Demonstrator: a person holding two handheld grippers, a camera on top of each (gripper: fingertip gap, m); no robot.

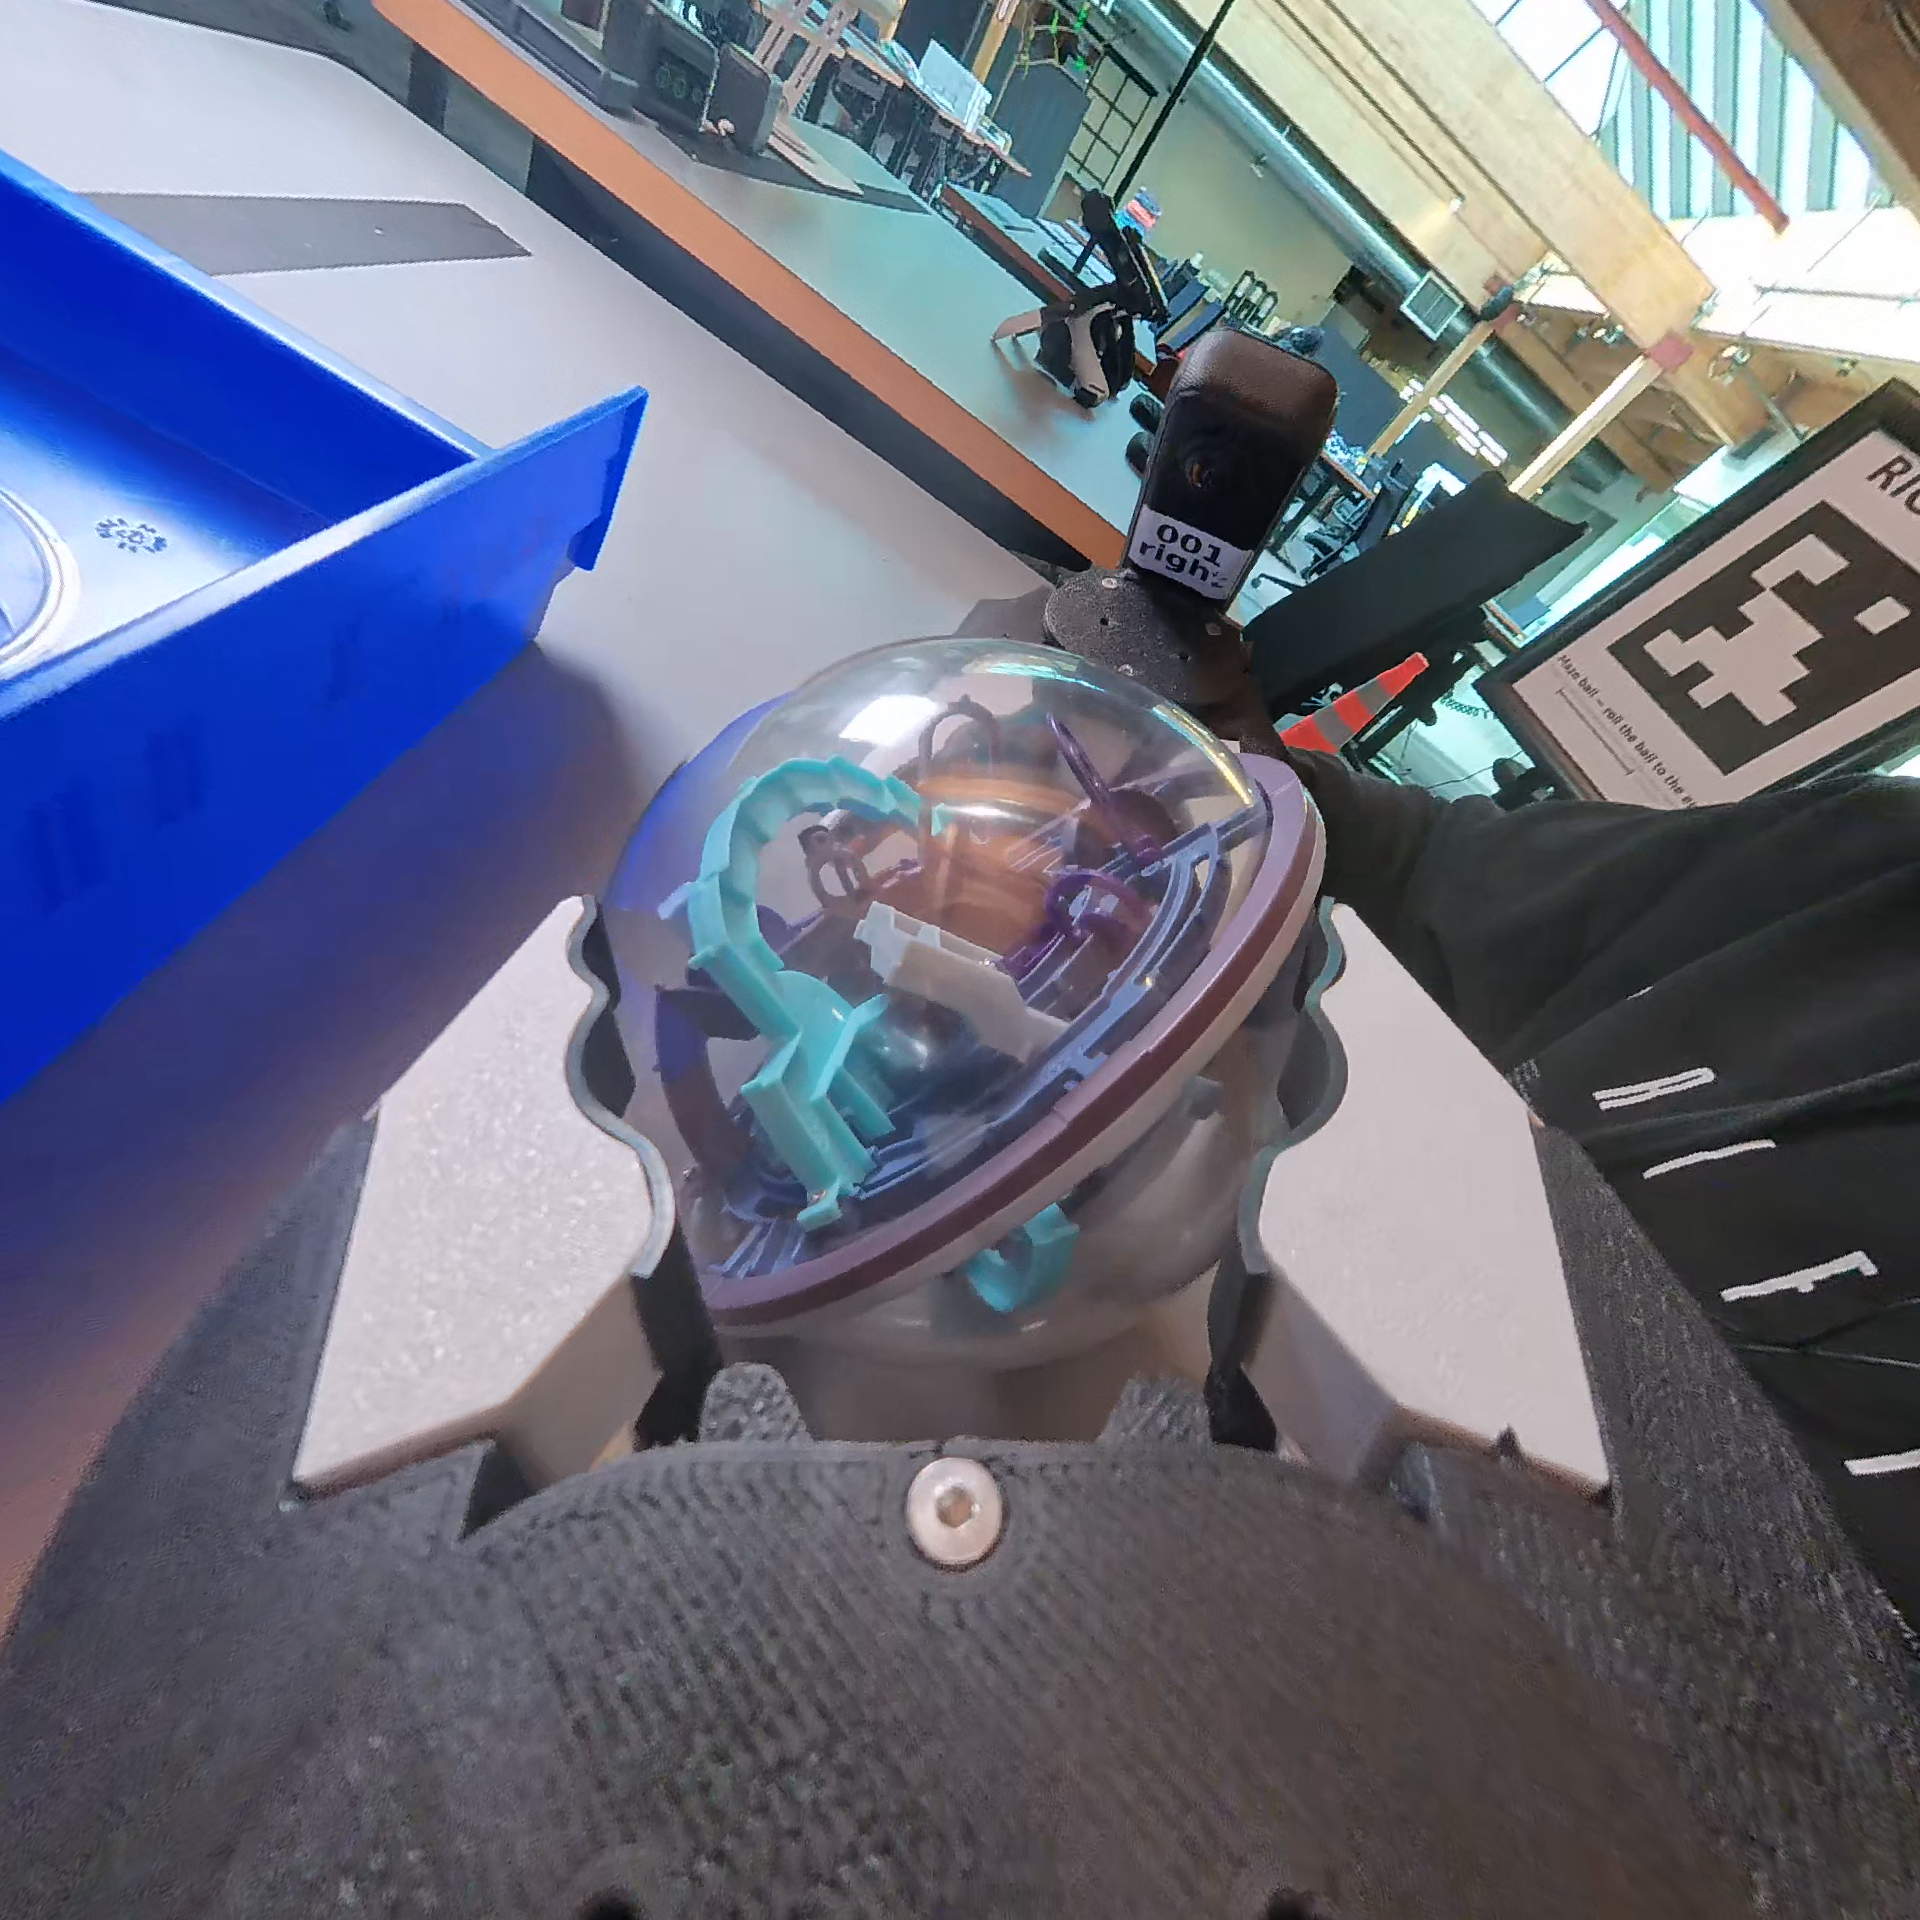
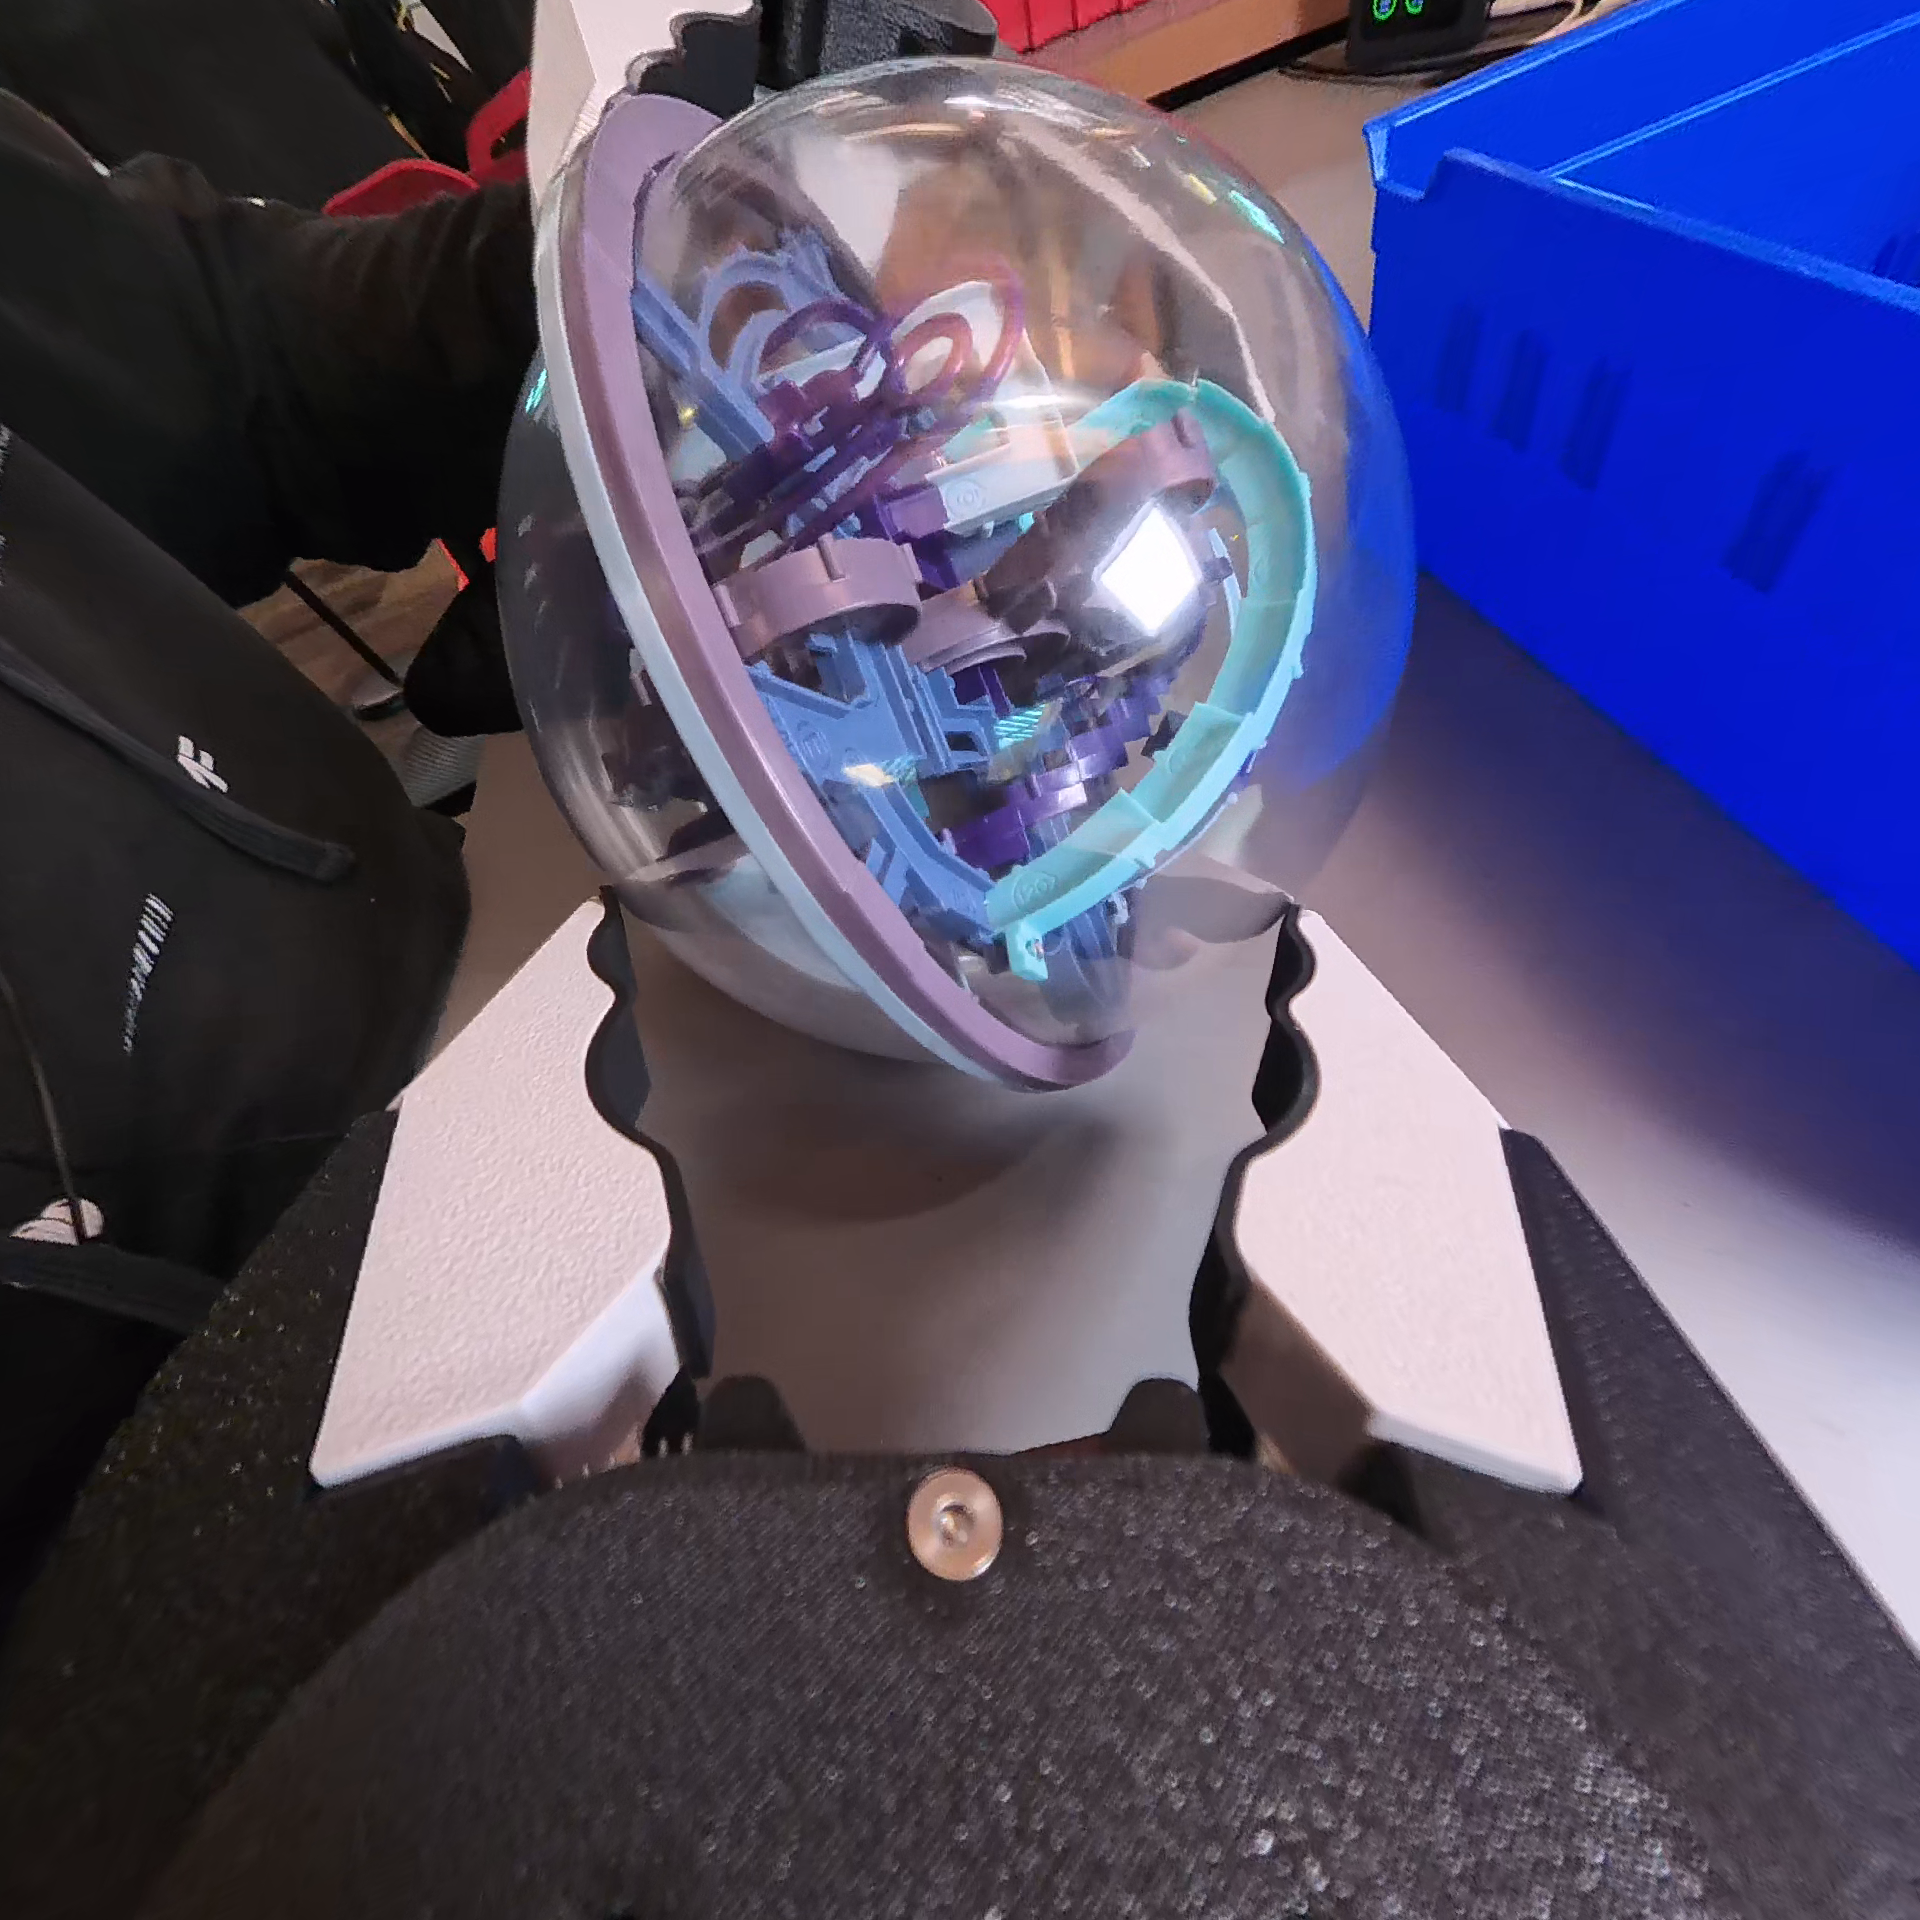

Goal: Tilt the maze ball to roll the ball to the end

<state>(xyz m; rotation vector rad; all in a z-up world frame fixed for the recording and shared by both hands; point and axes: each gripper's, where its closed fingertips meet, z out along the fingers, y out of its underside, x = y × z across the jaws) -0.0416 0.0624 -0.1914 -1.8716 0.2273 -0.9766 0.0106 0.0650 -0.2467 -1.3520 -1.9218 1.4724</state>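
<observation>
While you hold the maze ball (image 1: 940, 997) between the two grippers, it sits above the grey tabletop (image 1: 727, 499), near the blue bin (image 1: 312, 665) that stands toward the tabletop's far edge.

Left gripper (image 1: 951, 1049): your fingers are spread wide around the ball. The left fingertip (image 1: 608, 997) lies against the clear dome, and the right fingertip lies against the side below the purple rim (image 1: 1039, 1174). The ball fills the gap between them, so this gripper grips the ball. The rim runs slanted from lower left to upper right, with the teal track (image 1: 769, 935) uppermost on your left.

Right gripper (image 2: 940, 935): your fingers stand wide apart. The ball (image 2: 935, 540) lies just beyond and above the fingertips (image 2: 613, 987). Its lower curve dips between the two tips, but whether they touch the shell cannot be told from this view. The rim (image 2: 665, 582) tilts steeply here, from upper left to lower right.

In the left wrist view, the right gripper's camera (image 1: 1226, 478) shows behind the ball, on its far side. In the right wrist view, one of the left gripper's fingers (image 2: 582, 83) rises behind the ball's upper left. A person's black sleeve (image 2: 260, 343) reaches toward the ball from that side. The bin (image 2: 1662, 436) stands just beside the ball on your right.

A board with a black-and-white marker (image 1: 1766, 623) stands past the tabletop's edge.
</observation>
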